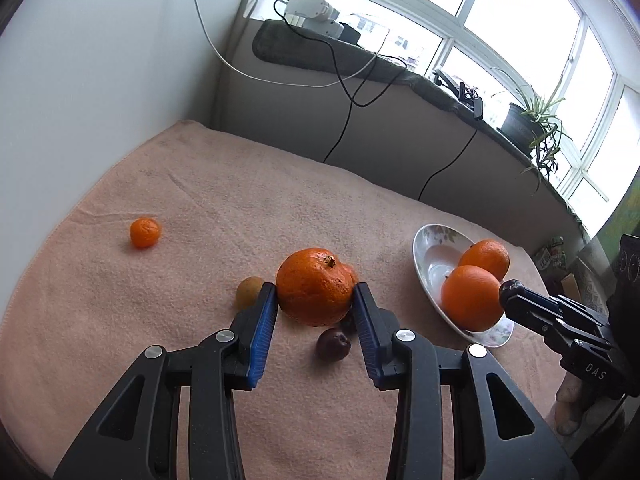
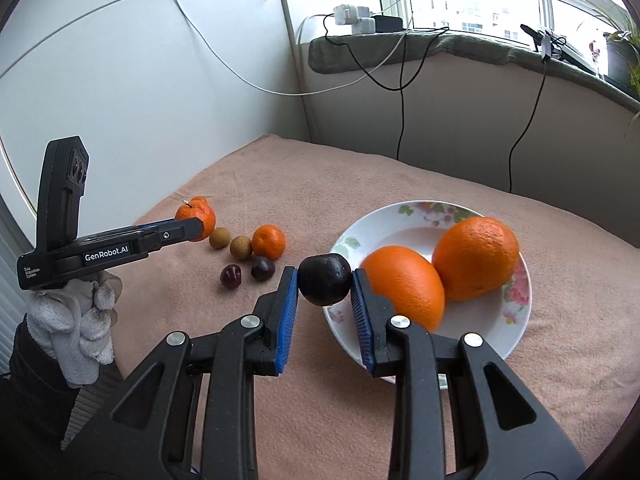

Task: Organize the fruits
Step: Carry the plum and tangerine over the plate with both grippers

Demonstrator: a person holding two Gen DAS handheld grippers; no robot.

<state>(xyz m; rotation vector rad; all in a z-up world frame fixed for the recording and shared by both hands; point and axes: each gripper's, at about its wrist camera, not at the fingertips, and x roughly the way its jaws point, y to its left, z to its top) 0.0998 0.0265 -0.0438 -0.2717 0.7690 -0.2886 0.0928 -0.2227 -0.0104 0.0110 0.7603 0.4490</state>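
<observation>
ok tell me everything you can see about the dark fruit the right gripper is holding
The dark fruit is small, round and almost black, with a matte, finely pitted skin; its kind cannot be told. The right gripper clamps it between its blue ribbed pads, one on each side, holding it above the near rim of the floral plate, just left of two oranges. Nothing but the pads appears to touch it. In the left wrist view it is mostly hidden.

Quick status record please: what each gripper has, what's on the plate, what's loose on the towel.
left gripper: shut on bumpy orange
right gripper: shut on dark round fruit, at plate rim
plate: two oranges, touching
towel: small tangerine, two brown fruits, two dark red fruits
</observation>
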